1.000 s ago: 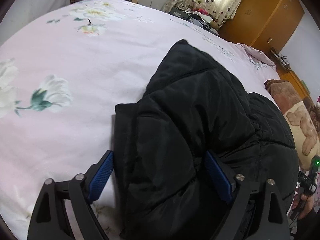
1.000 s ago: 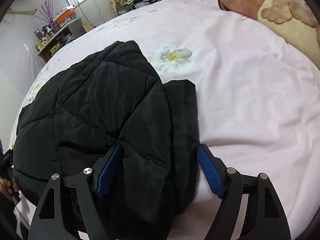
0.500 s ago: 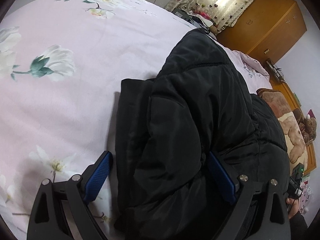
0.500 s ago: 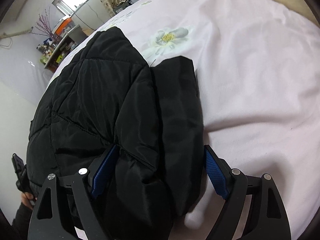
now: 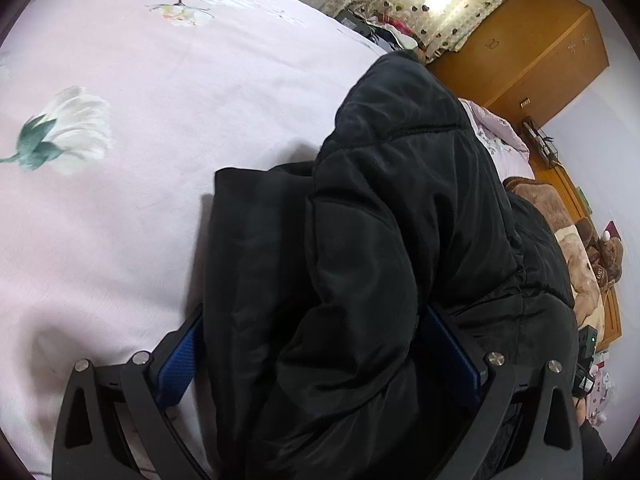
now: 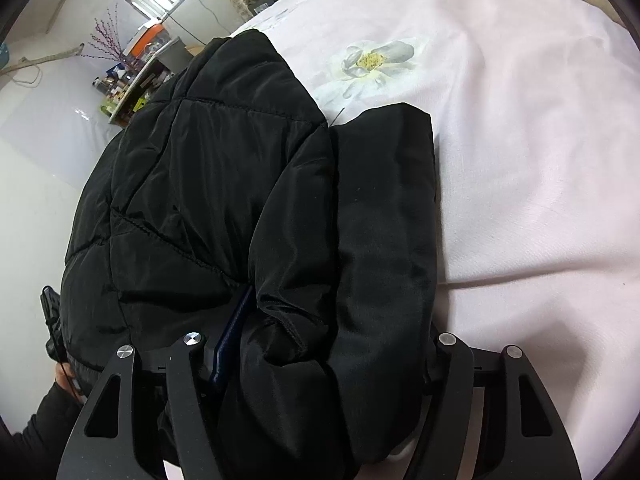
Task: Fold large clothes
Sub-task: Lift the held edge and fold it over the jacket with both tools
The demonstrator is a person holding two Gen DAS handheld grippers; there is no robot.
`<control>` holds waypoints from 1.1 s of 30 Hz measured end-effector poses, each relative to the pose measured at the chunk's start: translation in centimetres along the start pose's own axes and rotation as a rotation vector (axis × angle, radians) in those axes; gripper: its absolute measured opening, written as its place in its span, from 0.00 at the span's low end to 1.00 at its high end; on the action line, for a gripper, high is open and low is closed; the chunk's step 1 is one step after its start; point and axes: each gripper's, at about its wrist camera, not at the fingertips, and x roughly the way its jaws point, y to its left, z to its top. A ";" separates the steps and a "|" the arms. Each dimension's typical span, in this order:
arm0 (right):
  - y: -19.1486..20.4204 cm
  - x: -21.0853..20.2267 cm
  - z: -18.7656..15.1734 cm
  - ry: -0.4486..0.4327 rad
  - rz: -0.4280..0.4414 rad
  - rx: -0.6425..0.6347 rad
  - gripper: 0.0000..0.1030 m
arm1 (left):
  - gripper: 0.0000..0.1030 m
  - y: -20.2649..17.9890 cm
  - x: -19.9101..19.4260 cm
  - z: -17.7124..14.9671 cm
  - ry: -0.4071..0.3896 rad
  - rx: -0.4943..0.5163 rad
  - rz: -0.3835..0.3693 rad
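A black quilted puffer jacket (image 5: 392,232) lies bunched on a pink floral bed sheet (image 5: 168,80). In the left wrist view my left gripper (image 5: 316,344) has its blue-padded jaws wide apart on both sides of a thick fold of the jacket; the pads (image 5: 176,360) touch the fabric. In the right wrist view the same jacket (image 6: 224,184) fills the left half, and my right gripper (image 6: 332,344) straddles a thick fold near the jacket's edge. Its left pad (image 6: 232,336) presses the fabric; the right pad is hidden under cloth.
The pink sheet (image 6: 520,140) spreads out on the right. A brown teddy-bear blanket (image 5: 576,256) lies at the bed's far side. A wooden wardrobe (image 5: 532,56) and curtained window stand behind. A shelf with bottles (image 6: 132,84) stands against the white wall.
Both grippers have pushed forward onto the jacket, so the folds now sit deeper between the jaws. The jacket bulges higher and hides the right gripper's right pad.
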 end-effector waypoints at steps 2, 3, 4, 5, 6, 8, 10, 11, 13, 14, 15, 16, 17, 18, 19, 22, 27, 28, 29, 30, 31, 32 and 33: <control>0.3 0.4 0.3 0.001 -0.013 -0.007 0.62 | 0.87 -0.1 0.0 0.1 0.010 0.005 -0.016; 0.4 0.5 0.3 0.000 -0.017 -0.009 0.61 | 0.79 -0.1 -0.1 0.0 0.015 0.002 -0.034; 0.5 0.3 0.2 -0.002 -0.015 -0.009 0.56 | 0.74 -0.3 -0.3 -0.1 0.017 -0.001 -0.039; 0.5 0.2 0.2 -0.004 -0.007 -0.004 0.48 | 0.66 -0.8 -0.4 0.0 0.017 0.003 -0.037; 1.1 0.1 0.4 -0.008 -0.003 -0.003 0.45 | 0.57 -1.3 -0.6 0.0 0.013 0.018 -0.021; 1.9 -0.3 0.5 -0.011 -0.027 -0.030 0.36 | 0.46 -2.3 -1.2 0.1 0.007 0.044 0.015; 2.8 -1.0 0.7 -0.020 -0.056 -0.042 0.31 | 0.36 -3.4 -2.1 0.3 -0.002 0.075 0.060; 3.1 -1.1 0.8 -0.025 -0.065 -0.049 0.28 | 0.32 -4.0 -2.6 0.5 -0.009 0.093 0.080; 4.0 -2.3 0.8 -0.050 -0.088 -0.070 0.25 | 0.28 -5.1 -4.1 0.8 -0.034 0.124 0.104; 4.3 -3.1 0.8 -0.062 -0.088 -0.076 0.24 | 0.27 -5.5 -4.7 0.9 -0.044 0.130 0.101; 4.7 -3.9 0.9 -0.075 -0.086 -0.082 0.24 | 0.27 -6.0 -5.6 1.0 -0.060 0.141 0.094; 5.0 -4.6 0.8 -0.086 -0.086 -0.088 0.23 | 0.27 -6.3 -6.3 1.1 -0.070 0.150 0.095; 5.2 -5.1 0.8 -0.090 -0.084 -0.095 0.23 | 0.26 -6.7 -6.7 1.1 -0.073 0.162 0.098; 5.3 -5.7 0.6 -0.098 -0.086 -0.103 0.23 | 0.26 -7.0 -7.3 1.0 -0.080 0.173 0.100; 5.6 -6.5 0.5 -0.107 -0.086 -0.109 0.22 | 0.26 -7.3 -7.9 0.9 -0.086 0.180 0.098; 5.9 -8.3 -0.4 -0.131 -0.074 -0.113 0.22 | 0.26 -7.5 -9.6 0.6 -0.104 0.180 0.086; 7.0 -10.7 -1.4 -0.163 -0.049 -0.132 0.22 | 0.26 -7.7 -11.7 0.3 -0.135 0.187 0.075; 7.4 -11.1 -1.5 -0.169 -0.044 -0.139 0.22 | 0.26 -7.7 -12.1 0.3 -0.142 0.188 0.074; 7.3 -11.0 -1.3 -0.172 -0.041 -0.143 0.22 | 0.26 -7.8 -12.3 0.4 -0.146 0.188 0.074; 7.5 -11.1 -1.3 -0.175 -0.039 -0.148 0.22 | 0.26 -7.7 -12.6 0.6 -0.151 0.187 0.074; 7.9 -11.2 -1.1 -0.178 -0.036 -0.152 0.22 | 0.26 -8.0 -12.6 0.8 -0.155 0.185 0.076; 8.1 -11.1 -1.1 -0.179 -0.034 -0.153 0.22 | 0.26 -7.8 -12.9 1.0 -0.161 0.186 0.078; 8.6 -10.9 -0.8 -0.181 -0.033 -0.157 0.22 | 0.26 -7.6 -13.2 1.2 -0.167 0.187 0.082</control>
